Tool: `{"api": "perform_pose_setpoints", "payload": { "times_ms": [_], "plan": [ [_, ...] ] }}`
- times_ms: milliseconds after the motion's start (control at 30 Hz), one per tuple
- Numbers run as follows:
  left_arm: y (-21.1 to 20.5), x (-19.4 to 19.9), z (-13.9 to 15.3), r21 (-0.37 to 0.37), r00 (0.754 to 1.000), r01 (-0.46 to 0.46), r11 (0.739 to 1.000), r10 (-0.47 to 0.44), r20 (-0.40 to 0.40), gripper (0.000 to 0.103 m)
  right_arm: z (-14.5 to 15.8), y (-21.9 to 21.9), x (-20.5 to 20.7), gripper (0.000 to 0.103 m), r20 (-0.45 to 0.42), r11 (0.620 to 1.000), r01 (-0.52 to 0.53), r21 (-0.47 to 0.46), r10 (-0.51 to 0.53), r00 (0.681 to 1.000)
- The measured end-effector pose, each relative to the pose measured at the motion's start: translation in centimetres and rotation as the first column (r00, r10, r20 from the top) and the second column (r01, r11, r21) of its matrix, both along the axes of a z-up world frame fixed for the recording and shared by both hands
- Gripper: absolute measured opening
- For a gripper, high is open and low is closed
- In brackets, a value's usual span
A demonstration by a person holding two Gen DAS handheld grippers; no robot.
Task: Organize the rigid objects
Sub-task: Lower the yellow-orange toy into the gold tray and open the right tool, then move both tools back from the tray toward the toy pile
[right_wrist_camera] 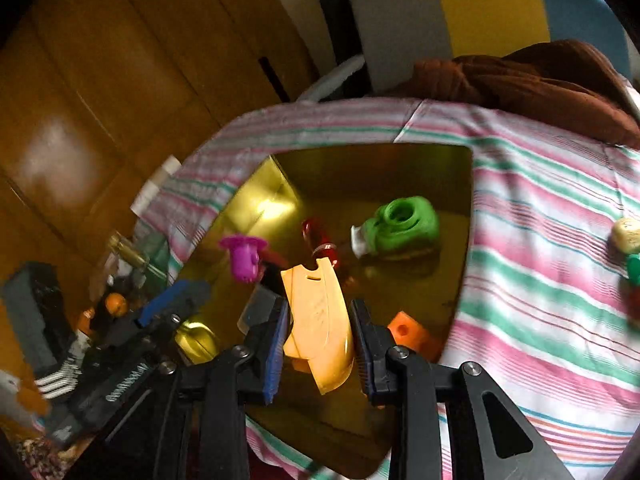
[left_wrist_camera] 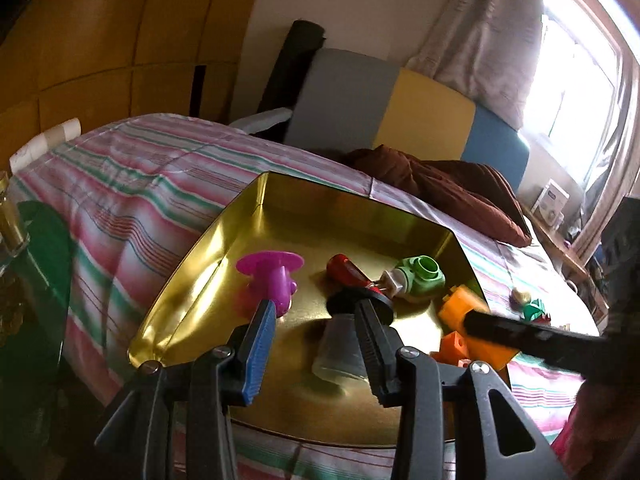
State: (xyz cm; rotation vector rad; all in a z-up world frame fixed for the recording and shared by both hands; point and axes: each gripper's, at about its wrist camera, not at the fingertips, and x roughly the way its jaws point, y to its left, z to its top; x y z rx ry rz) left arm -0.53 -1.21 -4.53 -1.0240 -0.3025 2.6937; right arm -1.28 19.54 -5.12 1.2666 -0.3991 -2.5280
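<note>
Looking along our left gripper (left_wrist_camera: 316, 328), we see its fingers (left_wrist_camera: 260, 344) standing apart over a gold metal tin (left_wrist_camera: 280, 196) that sits on a bed covered with a pink, green and white striped sheet (left_wrist_camera: 132, 176). Between them lies a clear plastic cup (left_wrist_camera: 340, 356) with a black disc at its top; the pads do not press on it, so the left gripper holds nothing.

Inside the tin we can pick out a magenta plastic piece (left_wrist_camera: 272, 272) with a wide flange, a red toy part (left_wrist_camera: 348, 272), a green ring-shaped toy (left_wrist_camera: 424, 276) joined to a pale square block, and orange plastic blocks (left_wrist_camera: 472, 320) in the near right corner. Across the right side of this view reaches a dark bar – the other gripper, blurred.

From the right wrist view, our right gripper (right_wrist_camera: 320, 340) has its fingers (right_wrist_camera: 276, 344) clamped on a yellow-orange curved plastic shell (right_wrist_camera: 320, 320), which hangs above the tin's (right_wrist_camera: 440, 280) floor. Beyond it sit the green toy (right_wrist_camera: 404, 224), the red part (right_wrist_camera: 320, 236) and the magenta piece (right_wrist_camera: 244, 260); one orange block (right_wrist_camera: 408, 332) lies just right of the held shell.

Out on the striped sheet (right_wrist_camera: 540, 240), well apart from the tin, rest a pale yellow object (right_wrist_camera: 628, 232) and a small green one (right_wrist_camera: 634, 268) – too blurred for us to name. A brown blanket (left_wrist_camera: 452, 192) lies bunched at the far side of the bed.
</note>
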Motion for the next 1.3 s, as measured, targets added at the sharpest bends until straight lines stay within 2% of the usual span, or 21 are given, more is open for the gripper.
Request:
{"api": "perform_pose_setpoints", "payload": {
  "times_ms": [133,467,767,833,1300],
  "plan": [
    [-0.1,0.0,-0.1,0.012,1.0,-0.001,1.0,0.001,0.005,0.041,-1.3,-1.4,-0.9,0.031,0.021,0.997,0.008,0.075,-0.009,1.0],
    [1.0,0.4,0.1,0.0,0.999,0.036,0.999,-0.036,-0.002,0.041,-2.6,-1.9,-2.5,0.031,0.029,0.986,0.083,0.144,-0.088,0.996],
    [0.9,0.4,-0.1,-0.004,0.999,0.036,0.999,-0.036,0.006,0.041,-2.7,-1.9,-2.0,0.034,0.019,0.987,0.083,0.139,-0.086,0.996],
    [1.0,0.3,-0.2,-0.002,0.999,0.035,0.999,-0.035,0.01,0.041,-2.5,-1.9,-1.7,0.04,0.012,0.987,0.082,0.137,-0.084,0.996],
    [1.5,0.5,-0.3,-0.001,0.998,0.068,0.998,-0.068,0.012,0.041,-1.7,-2.3,0.3,0.041,-0.015,0.986,0.076,0.149,-0.075,0.997]
  ]
}}
